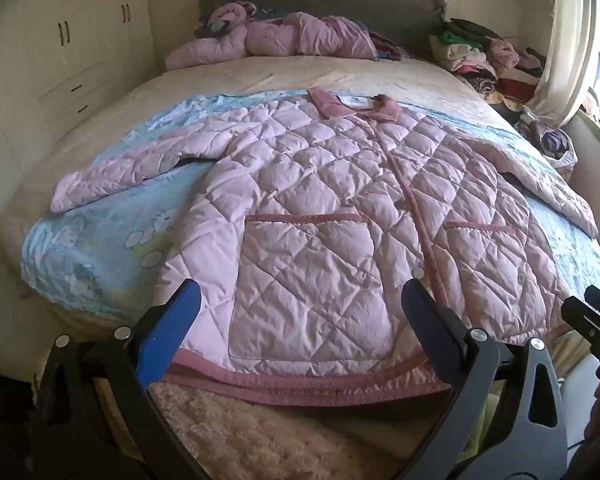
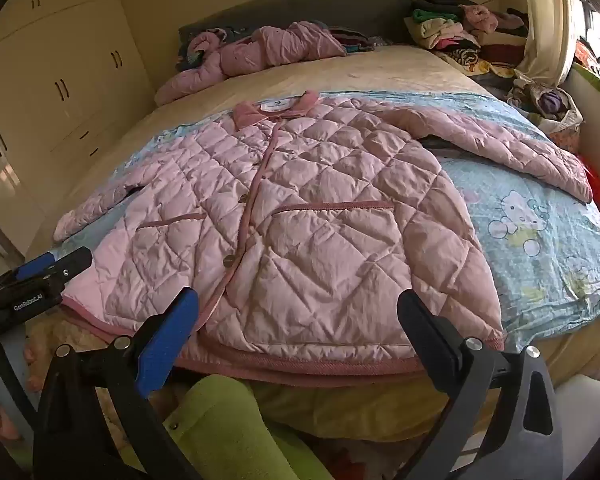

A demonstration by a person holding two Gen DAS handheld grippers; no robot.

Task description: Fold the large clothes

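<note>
I saw the pink quilted coat (image 1: 324,184) spread flat, front up, across the near half of the bed (image 1: 284,72). Its collar (image 1: 384,109) pointed toward the headboard (image 1: 324,4) and its darker pink hem (image 1: 300,386) hung just over the near edge. The front was closed along the middle strip, with two buttons showing in the right wrist view. Both sleeves were stretched outward, one to each side; a patch pocket sat on each front panel.

Under the coat I noted a light blue cartoon-print blanket (image 2: 540,232) covering the near part of the bed, with the beige sheet bare beyond it.

I held the left gripper (image 1: 302,300) above the hem over the left pocket, jaws spread wide, nothing between them and no contact with the cloth. The right gripper (image 2: 298,310) hung the same way over the other front panel near the hem, jaws spread wide and empty. Each gripper showed at the edge of the other's view.

Farther out, a second pink padded garment (image 1: 268,38) lay crumpled against the headboard. A pile of mixed clothes (image 1: 484,60) was heaped at the far right corner beside a cream curtain (image 1: 568,52). Cream wardrobe doors (image 1: 68,40) lined the left wall. A fluffy rug (image 1: 236,436) lay on the floor below the hem.
</note>
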